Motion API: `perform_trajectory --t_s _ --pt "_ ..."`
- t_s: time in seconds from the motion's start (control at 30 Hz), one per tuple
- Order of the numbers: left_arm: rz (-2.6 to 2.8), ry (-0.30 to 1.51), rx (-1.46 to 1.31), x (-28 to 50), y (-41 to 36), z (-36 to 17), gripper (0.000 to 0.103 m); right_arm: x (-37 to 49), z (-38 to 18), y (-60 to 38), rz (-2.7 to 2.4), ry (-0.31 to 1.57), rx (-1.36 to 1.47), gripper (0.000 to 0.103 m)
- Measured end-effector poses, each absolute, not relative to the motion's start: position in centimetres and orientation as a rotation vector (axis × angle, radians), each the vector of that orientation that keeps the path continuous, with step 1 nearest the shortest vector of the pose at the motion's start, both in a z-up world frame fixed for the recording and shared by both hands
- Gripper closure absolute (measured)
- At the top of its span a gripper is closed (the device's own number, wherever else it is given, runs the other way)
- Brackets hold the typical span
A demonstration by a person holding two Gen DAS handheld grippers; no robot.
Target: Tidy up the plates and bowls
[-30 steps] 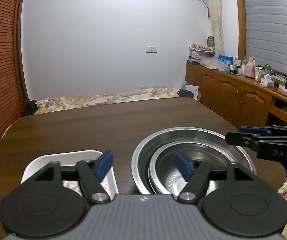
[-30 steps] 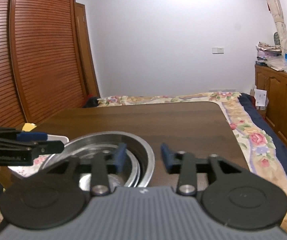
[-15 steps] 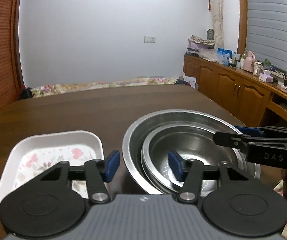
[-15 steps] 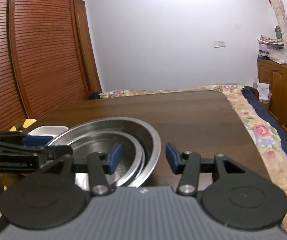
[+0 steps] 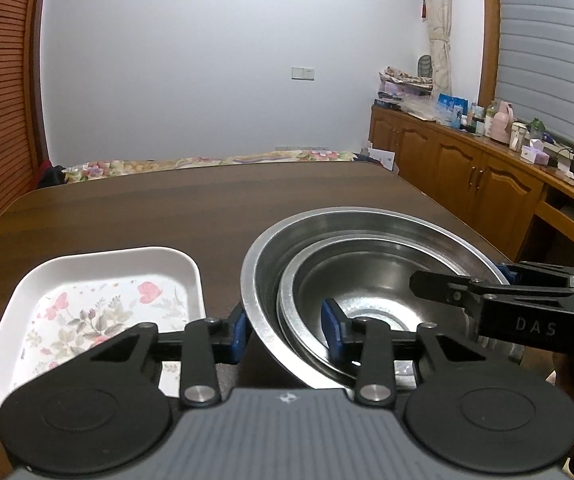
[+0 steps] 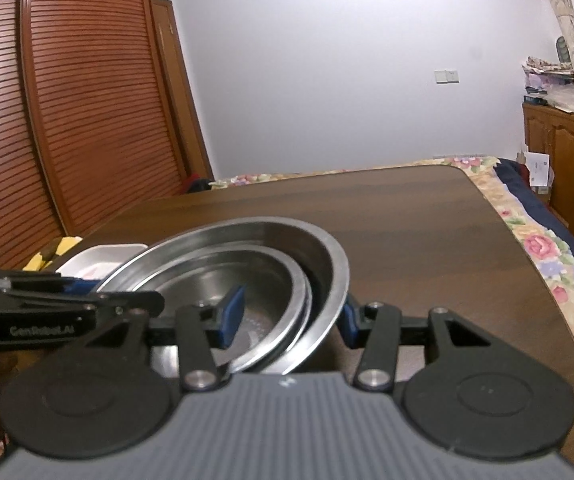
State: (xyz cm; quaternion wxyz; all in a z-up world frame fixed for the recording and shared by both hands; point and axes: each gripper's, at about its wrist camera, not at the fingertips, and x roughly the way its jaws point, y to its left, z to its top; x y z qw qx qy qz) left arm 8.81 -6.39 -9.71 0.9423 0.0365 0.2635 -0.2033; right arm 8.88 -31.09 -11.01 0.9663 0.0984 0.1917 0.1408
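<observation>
Two nested steel bowls (image 5: 371, 280) sit near the bench's (image 5: 191, 208) front edge, beside a floral tray (image 5: 99, 300); the left gripper (image 5: 285, 330) is closing, its fingers astride their left rims; the right gripper (image 6: 291, 320) straddles the right rims, contact unclear.

Wooden table (image 5: 207, 208), slatted wardrobe (image 6: 67, 120), sideboard (image 5: 467, 176)

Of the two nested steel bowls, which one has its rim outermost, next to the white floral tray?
The large steel bowl: its wide rim encircles the smaller steel bowl nested inside, beside the white floral tray.
</observation>
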Motion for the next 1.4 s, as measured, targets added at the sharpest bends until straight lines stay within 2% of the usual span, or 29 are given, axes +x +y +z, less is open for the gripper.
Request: perform_trajectory --t_s 0.2,0.33,0.57,1.0,1.4 --pt "-0.413 0.547 0.091 8.7 -6.8 -9.7 0.065 9.1 -11.2 -31.3 0.290 0.379 0.212 0.056" --pt "-0.409 0.539 0.068 9.0 -6.5 -9.1 0.068 9.1 -11.2 -31.9 0.299 0.375 0.235 0.062" --pt "-0.418 0.511 0.064 9.2 -6.8 -7.2 0.068 9.0 -9.4 -32.1 0.299 0.328 0.236 0.062" --pt "-0.427 0.408 0.068 8.5 -6.8 -0.4 0.068 8.5 -3.6 -32.4 0.292 0.242 0.218 0.062" --pt "-0.415 0.379 0.067 6.8 -5.6 2.4 0.068 8.0 -1.3 -31.8 0.305 0.227 0.205 0.062"
